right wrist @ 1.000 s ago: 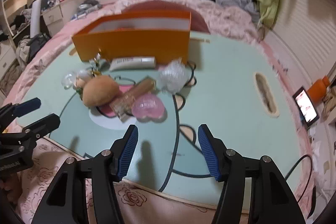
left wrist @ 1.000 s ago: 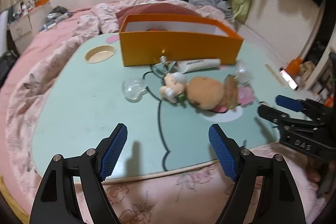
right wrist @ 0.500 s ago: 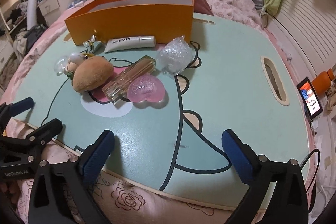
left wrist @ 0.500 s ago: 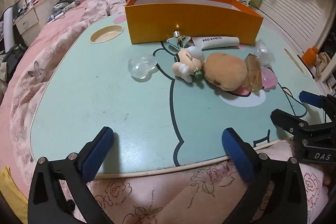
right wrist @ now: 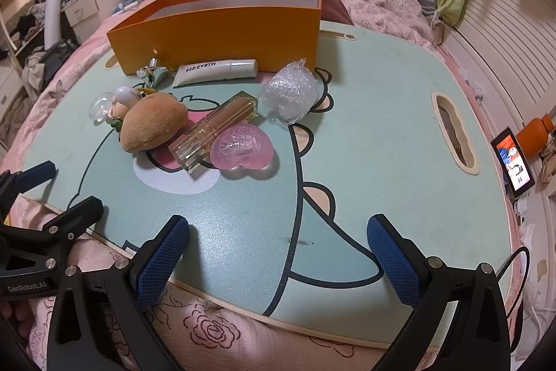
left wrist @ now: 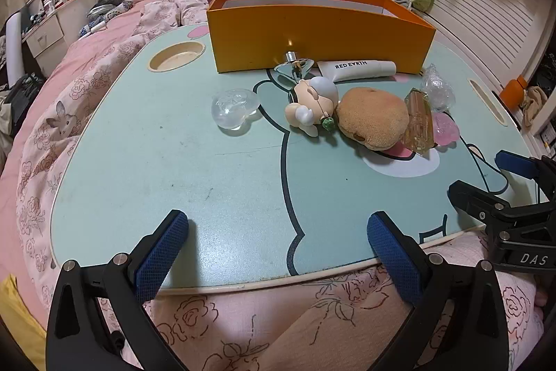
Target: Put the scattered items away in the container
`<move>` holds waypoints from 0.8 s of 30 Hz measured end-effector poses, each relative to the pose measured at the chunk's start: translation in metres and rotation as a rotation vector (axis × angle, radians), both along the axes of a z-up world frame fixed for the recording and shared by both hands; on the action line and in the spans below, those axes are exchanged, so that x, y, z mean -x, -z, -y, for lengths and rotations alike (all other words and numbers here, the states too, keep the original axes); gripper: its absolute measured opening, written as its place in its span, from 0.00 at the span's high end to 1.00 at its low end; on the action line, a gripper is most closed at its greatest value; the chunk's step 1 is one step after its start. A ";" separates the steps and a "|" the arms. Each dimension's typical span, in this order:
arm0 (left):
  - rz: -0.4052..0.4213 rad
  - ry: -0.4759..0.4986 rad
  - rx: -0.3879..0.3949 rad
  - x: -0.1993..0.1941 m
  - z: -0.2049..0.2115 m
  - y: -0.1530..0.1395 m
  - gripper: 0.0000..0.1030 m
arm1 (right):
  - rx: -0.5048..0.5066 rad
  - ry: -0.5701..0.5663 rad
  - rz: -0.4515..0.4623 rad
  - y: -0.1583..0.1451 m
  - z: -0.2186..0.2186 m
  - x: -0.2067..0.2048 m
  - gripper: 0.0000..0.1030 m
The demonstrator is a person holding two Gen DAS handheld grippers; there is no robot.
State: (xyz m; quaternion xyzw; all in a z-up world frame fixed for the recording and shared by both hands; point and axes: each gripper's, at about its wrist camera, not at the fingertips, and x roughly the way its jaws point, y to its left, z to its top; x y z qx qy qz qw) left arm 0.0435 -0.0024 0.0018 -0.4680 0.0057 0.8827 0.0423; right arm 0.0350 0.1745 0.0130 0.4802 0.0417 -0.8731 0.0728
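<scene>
Orange cardboard container [left wrist: 319,37] standing at tabletop [left wrist: 173,169] far edge; scattered items lying just before it. Both grippers [left wrist: 278,252] [right wrist: 278,252] hovering, fingers spread wide, gripping nothing. Risk: clear glass tube [right wrist: 215,131] sliding from fingers.

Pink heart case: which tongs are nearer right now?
Right. The right tongs sit just in front of the pink heart case; the left tongs are farther off to its left.

Left gripper [left wrist: 278,240] and right gripper [right wrist: 278,242] hover, jaws spread wide.
</scene>
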 end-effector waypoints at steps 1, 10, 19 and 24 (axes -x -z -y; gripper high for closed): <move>0.000 0.000 0.000 0.000 0.000 0.000 0.00 | 0.000 0.000 0.000 0.000 0.000 0.000 0.01; 0.005 0.007 0.000 0.002 0.002 0.001 0.00 | 0.002 0.000 -0.001 0.000 0.000 -0.001 0.01; -0.134 0.057 -0.162 -0.001 0.035 -0.040 0.01 | 0.003 0.000 -0.002 0.000 0.000 -0.001 0.01; -0.149 -0.015 -0.240 0.024 0.065 -0.046 0.21 | 0.004 0.000 -0.002 0.000 0.000 -0.001 0.01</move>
